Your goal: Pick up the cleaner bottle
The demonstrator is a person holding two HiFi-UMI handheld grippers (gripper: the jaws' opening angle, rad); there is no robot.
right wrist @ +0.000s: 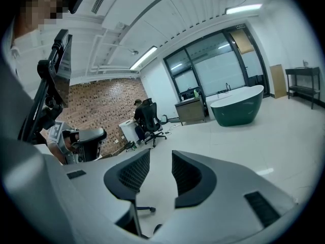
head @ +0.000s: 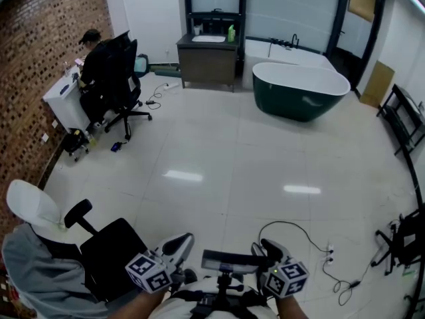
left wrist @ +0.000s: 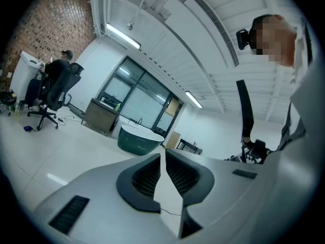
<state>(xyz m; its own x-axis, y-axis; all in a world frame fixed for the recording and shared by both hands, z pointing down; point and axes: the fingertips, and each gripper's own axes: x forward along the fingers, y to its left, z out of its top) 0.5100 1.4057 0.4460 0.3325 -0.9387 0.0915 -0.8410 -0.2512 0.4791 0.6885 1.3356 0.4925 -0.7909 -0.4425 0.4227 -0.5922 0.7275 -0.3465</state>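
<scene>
A small green bottle (head: 231, 33) stands on the dark wooden vanity (head: 207, 58) at the far wall, beside its white basin. It also shows tiny in the left gripper view as the green bottle (left wrist: 118, 106) and in the right gripper view as the green bottle (right wrist: 195, 93). Both grippers are held low at the bottom of the head view, far across the floor from the bottle. My left gripper (head: 178, 243) (left wrist: 162, 156) has its pads together with nothing between them. My right gripper (head: 269, 248) (right wrist: 161, 159) stands open and empty.
A dark green bathtub (head: 300, 88) sits right of the vanity. A person sits in an office chair (head: 123, 78) at a white desk by the brick wall. A second black chair (head: 109, 251) stands close at the lower left. Cables (head: 312, 241) trail on the tiles; a black rack (head: 405, 118) lines the right wall.
</scene>
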